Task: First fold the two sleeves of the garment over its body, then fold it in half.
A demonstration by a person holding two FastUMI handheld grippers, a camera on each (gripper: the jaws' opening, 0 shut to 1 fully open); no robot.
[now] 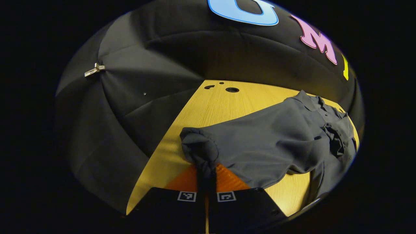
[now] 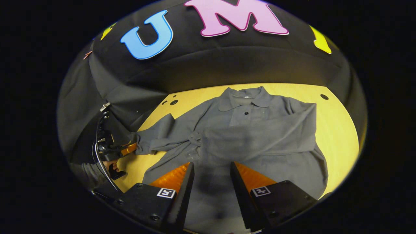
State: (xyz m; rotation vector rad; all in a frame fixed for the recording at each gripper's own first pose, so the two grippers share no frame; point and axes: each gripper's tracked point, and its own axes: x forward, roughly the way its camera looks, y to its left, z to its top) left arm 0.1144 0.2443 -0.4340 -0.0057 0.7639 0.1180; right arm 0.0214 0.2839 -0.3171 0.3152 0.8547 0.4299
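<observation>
A grey collared garment (image 2: 256,130) lies face up on the yellow wooden table (image 2: 334,130), collar (image 2: 243,97) at the far side. One sleeve lies folded across its body (image 2: 260,148). The other sleeve (image 2: 162,136) stretches out toward the table's left edge. My left gripper (image 1: 206,170) is shut on that sleeve's cuff (image 1: 200,146), which bunches up just past the orange fingers; in the right gripper view the left gripper (image 2: 131,149) and the hand holding it sit at the far left. My right gripper (image 2: 212,169) hovers open over the garment's lower body, with nothing between its fingers.
Round holes mark the table's far corners (image 1: 232,89) (image 2: 324,97). The black cloth wall hangs close behind and to the left of the table, with a metal clip (image 1: 94,70) on it. Bare wood (image 1: 208,107) shows beyond the held sleeve and to the right of the garment.
</observation>
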